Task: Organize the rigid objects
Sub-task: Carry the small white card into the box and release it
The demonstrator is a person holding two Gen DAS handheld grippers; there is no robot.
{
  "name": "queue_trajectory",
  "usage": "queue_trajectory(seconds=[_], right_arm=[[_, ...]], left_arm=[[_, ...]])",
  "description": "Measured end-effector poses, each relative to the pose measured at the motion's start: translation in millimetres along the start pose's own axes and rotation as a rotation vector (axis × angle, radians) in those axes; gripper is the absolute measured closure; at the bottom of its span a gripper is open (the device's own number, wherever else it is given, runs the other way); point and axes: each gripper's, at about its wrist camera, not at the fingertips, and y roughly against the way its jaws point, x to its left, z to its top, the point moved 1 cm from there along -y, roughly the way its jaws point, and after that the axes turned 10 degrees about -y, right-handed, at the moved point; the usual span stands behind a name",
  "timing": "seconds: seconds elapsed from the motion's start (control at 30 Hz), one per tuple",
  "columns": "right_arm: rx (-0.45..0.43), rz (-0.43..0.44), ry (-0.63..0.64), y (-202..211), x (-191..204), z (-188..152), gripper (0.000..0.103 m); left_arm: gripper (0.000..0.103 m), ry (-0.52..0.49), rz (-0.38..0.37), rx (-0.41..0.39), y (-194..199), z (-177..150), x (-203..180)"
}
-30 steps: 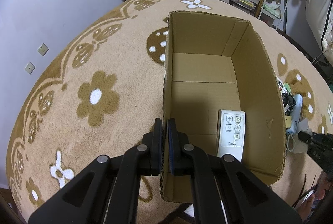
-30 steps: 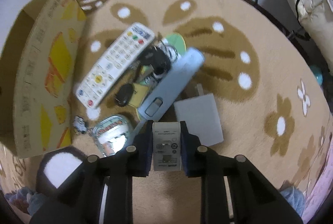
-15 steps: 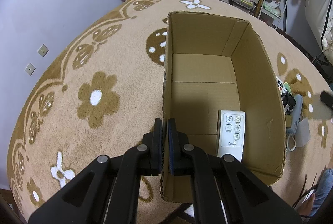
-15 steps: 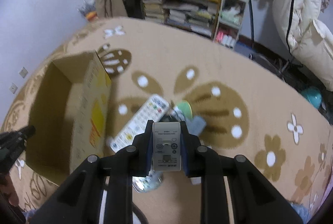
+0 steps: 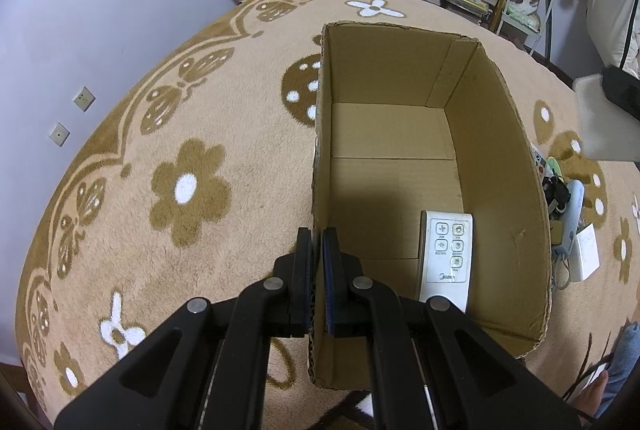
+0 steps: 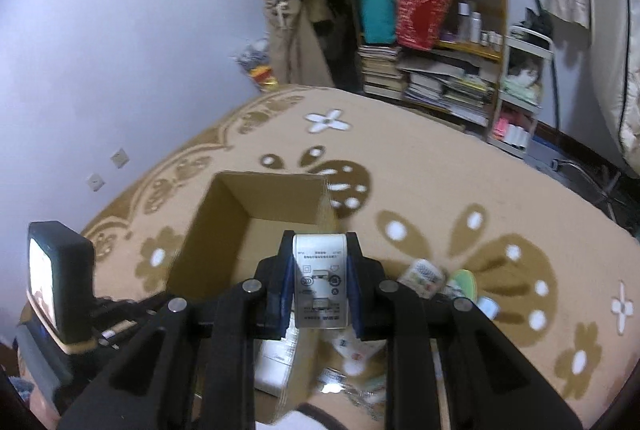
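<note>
An open cardboard box [image 5: 500, 166] stands on the carpet. A white remote [image 5: 446, 258] lies inside it near the front right. My left gripper [image 5: 316, 242] is shut on the box's left wall. My right gripper [image 6: 320, 262] is shut on a small white device with a printed label [image 6: 320, 286], held in the air above the box's [image 6: 224, 214] near right part. The right gripper also shows blurred at the left wrist view's right edge [image 5: 608, 110].
Loose items lie on the carpet right of the box: a pale blue bar [image 5: 570, 222], a white block [image 5: 586, 256], black cords [image 5: 558, 192], a long remote [image 6: 424, 276]. Shelves with books [image 6: 440, 78] stand at the back. My left gripper's camera unit [image 6: 56, 286] is at left.
My right gripper has lifted the white device from the pile and carried it left, over the box. My left gripper has stayed clamped on the box wall.
</note>
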Motion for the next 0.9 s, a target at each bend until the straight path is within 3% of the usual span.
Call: queue_trajectory(seconds=[0.23, 0.53, 0.73, 0.9], right_arm=[[0.064, 0.092, 0.007, -31, 19, -12, 0.079], [0.131, 0.095, 0.012, -59, 15, -31, 0.079], [0.101, 0.088, 0.044, -68, 18, -40, 0.079], [0.138, 0.079, 0.056, -80, 18, -45, 0.078]], left_arm=[[0.098, 0.0, 0.003, -0.001, 0, 0, 0], [0.098, 0.002, 0.004, 0.004, -2, -1, 1], [0.098, 0.004, 0.003, 0.005, -4, -1, 1], [0.098, 0.003, 0.005, 0.005, -5, -1, 2]])
